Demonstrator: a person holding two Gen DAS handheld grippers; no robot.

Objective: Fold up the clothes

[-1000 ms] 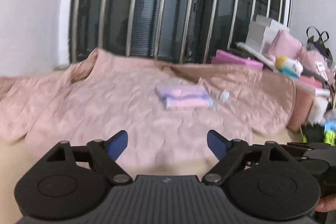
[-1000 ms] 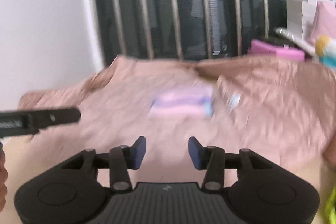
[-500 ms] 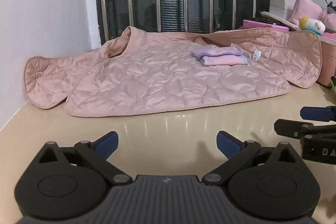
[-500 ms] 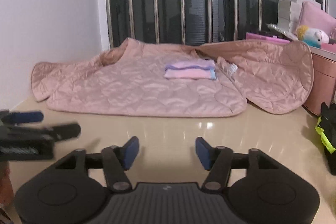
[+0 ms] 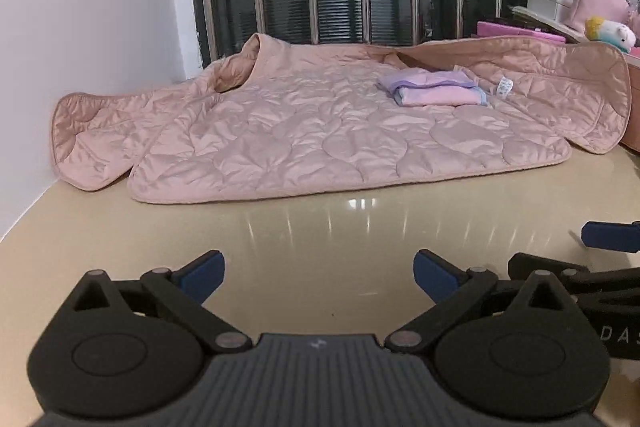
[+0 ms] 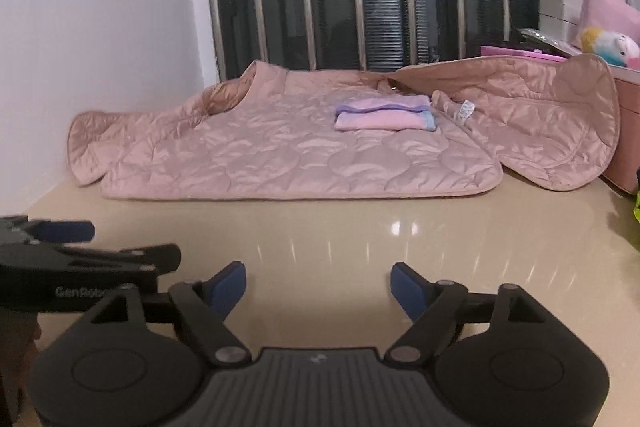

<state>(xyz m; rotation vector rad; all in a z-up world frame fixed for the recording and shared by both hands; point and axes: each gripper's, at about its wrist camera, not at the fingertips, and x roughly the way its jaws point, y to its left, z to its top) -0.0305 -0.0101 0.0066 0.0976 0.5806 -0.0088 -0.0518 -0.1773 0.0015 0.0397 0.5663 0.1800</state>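
Both grippers lowered to the near edge of the table, jaws just opened, nothing held.

Compared with a second ago the view has steadied and dropped: the pink quilted jacket (image 5: pixel 340 131) lies spread along the far edge of the table (image 5: pixel 320 227), unfolded, a small folded pink cloth (image 5: pixel 436 89) resting on it toward the right. Folding looks about to start, not begun. The left gripper (image 5: pixel 318 273) stands fully spread, empty, over bare tabletop; the right gripper (image 6: pixel 318 285), its jaws just widening, is likewise empty, well short of the jacket.

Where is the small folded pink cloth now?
The folded pink cloth lies on the quilted pink jacket, right of its middle, beside the white label.
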